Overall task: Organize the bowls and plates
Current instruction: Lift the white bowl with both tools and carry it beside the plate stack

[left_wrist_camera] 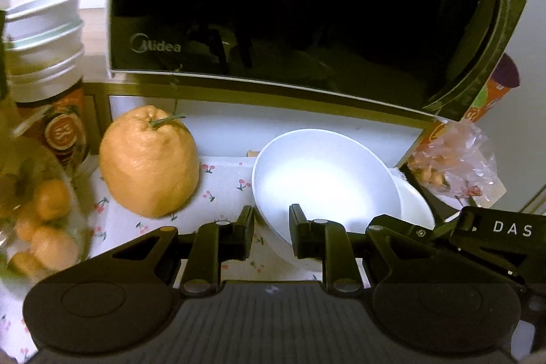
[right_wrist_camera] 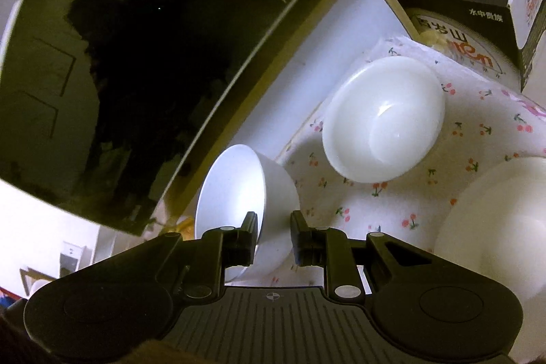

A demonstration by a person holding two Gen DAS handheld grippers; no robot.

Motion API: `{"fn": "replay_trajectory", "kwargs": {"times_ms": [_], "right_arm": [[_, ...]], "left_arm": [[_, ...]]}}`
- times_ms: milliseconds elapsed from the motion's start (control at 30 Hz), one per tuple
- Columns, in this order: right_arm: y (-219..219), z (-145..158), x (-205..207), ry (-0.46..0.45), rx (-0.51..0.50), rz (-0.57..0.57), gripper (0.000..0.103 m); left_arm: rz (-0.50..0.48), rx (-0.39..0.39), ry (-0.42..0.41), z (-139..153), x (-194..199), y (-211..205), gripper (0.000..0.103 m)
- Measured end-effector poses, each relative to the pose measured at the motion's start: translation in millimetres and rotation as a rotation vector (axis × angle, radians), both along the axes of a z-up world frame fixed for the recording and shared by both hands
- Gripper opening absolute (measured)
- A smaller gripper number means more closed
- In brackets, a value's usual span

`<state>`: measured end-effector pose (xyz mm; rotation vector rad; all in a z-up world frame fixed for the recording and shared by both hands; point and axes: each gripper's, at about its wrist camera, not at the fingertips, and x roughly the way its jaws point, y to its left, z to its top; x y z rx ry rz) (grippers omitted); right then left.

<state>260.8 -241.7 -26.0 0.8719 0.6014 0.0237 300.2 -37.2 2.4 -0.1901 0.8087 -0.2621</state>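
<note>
Below the microwave (left_wrist_camera: 290, 5), on the cherry-print surface (left_wrist_camera: 221, 190), a stiff, slick, breakable white bowl (left_wrist_camera: 324, 179) is pinched by its rim in both left gripper (left_wrist_camera: 272, 232) and right gripper (right_wrist_camera: 274, 236).

I see a smooth matt white bowl (left_wrist_camera: 324, 179), a glossy black microwave door (left_wrist_camera: 290, 5) and printed cloth (right_wrist_camera: 477, 139).

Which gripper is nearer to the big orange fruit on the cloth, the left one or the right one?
Left. The left gripper is just right of the orange fruit; the right gripper is beyond the white bowl.
</note>
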Motion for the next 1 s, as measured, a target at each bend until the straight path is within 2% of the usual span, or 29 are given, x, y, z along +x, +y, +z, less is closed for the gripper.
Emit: {"fn": "replay_trajectory", "kwargs": {"times_ms": [333,700,1000], "right_arm": [[8.2,18.4,-49.0,-0.003,-0.024,0.009,0.021],[7.9,19.4,-109.2,0.013,-0.059,0.035,0.021],[5.0,11.2,-159.5,0.052,-0.081,0.041,0.021]], "left_arm": [[0.003,-0.021,-0.004,18.0,-48.7,8.0,0.020],[0.013,-0.063,-0.007,23.4,-105.2,7.7,0.020],[0.030,-0.125,0.052,14.2,-147.5,8.7,0.020]]}}
